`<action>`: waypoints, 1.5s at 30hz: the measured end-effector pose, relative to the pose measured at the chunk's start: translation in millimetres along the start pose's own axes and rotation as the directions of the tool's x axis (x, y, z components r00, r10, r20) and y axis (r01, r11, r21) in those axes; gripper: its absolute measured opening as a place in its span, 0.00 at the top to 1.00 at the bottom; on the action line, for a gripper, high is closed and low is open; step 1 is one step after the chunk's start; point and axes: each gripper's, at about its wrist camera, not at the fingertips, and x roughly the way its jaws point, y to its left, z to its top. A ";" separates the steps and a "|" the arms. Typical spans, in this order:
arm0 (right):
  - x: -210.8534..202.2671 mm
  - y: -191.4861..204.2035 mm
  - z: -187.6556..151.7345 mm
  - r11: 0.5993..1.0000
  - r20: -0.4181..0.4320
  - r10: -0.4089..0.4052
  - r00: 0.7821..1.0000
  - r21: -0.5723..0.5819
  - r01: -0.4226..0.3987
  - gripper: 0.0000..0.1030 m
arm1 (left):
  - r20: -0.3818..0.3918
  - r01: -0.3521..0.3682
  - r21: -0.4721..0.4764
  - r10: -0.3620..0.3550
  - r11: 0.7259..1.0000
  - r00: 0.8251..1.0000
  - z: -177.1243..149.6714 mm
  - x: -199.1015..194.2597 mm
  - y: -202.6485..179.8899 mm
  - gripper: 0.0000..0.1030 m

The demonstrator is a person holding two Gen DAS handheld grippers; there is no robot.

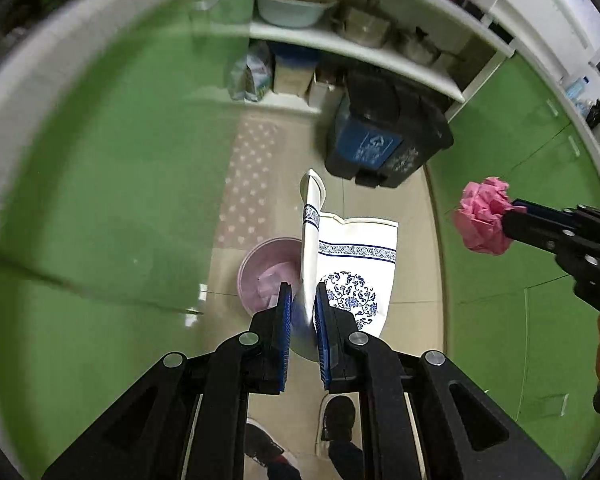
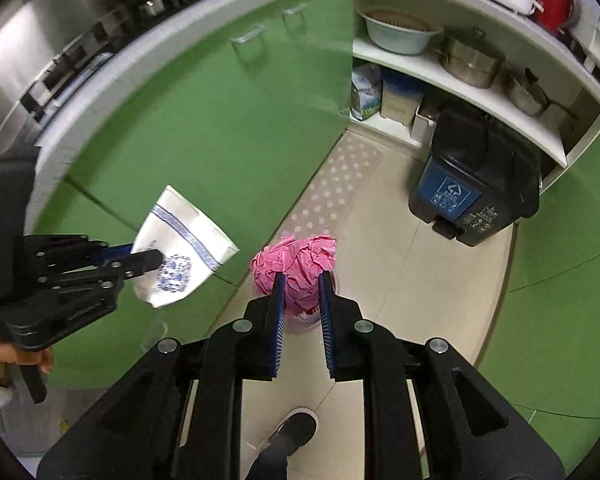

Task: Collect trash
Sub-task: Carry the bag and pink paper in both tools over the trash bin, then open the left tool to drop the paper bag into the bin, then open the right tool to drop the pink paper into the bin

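Note:
My left gripper (image 1: 302,300) is shut on a flattened white paper cup with blue patterns (image 1: 352,268), held above the floor. It also shows in the right wrist view (image 2: 182,246), with the left gripper (image 2: 150,258) at the left. My right gripper (image 2: 303,284) is shut on a crumpled pink paper ball (image 2: 294,266). In the left wrist view the pink ball (image 1: 482,222) and right gripper (image 1: 514,216) are at the right. A dark two-part trash bin with a blue label (image 1: 384,136) (image 2: 474,192) stands on the floor ahead, lid closed.
A pink plastic basin (image 1: 266,272) sits on the tiled floor below the left gripper. Green cabinets (image 2: 220,128) line both sides. White open shelves (image 2: 460,76) behind the bin hold pots and bowls. My shoes (image 1: 338,416) show below.

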 end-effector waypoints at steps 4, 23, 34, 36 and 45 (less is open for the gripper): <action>38.0 -7.1 -8.4 1.000 -0.014 -0.005 1.000 0.015 0.005 0.84 | -0.035 0.008 0.016 -0.007 1.000 0.999 4.3 53.9 7.9 0.88; 88.6 -14.0 -18.6 0.999 -0.034 0.012 0.999 0.036 -0.011 0.84 | -0.015 -0.011 0.010 0.011 1.000 1.000 6.7 95.0 27.6 0.08; 103.3 -1.9 -11.8 0.999 -0.048 0.044 0.998 0.002 -0.044 0.84 | 0.008 -0.003 0.009 0.003 1.000 1.000 -2.8 72.4 37.2 0.07; 110.5 0.6 -8.5 0.999 -0.054 0.053 0.997 -0.008 -0.053 0.84 | 0.016 -0.001 0.000 0.002 1.000 1.000 -4.4 67.8 39.9 0.07; 127.8 1.5 0.6 1.000 -0.041 0.024 0.999 0.005 -0.024 0.08 | 0.021 -0.009 -0.018 0.009 1.000 1.000 -8.2 64.5 47.7 0.07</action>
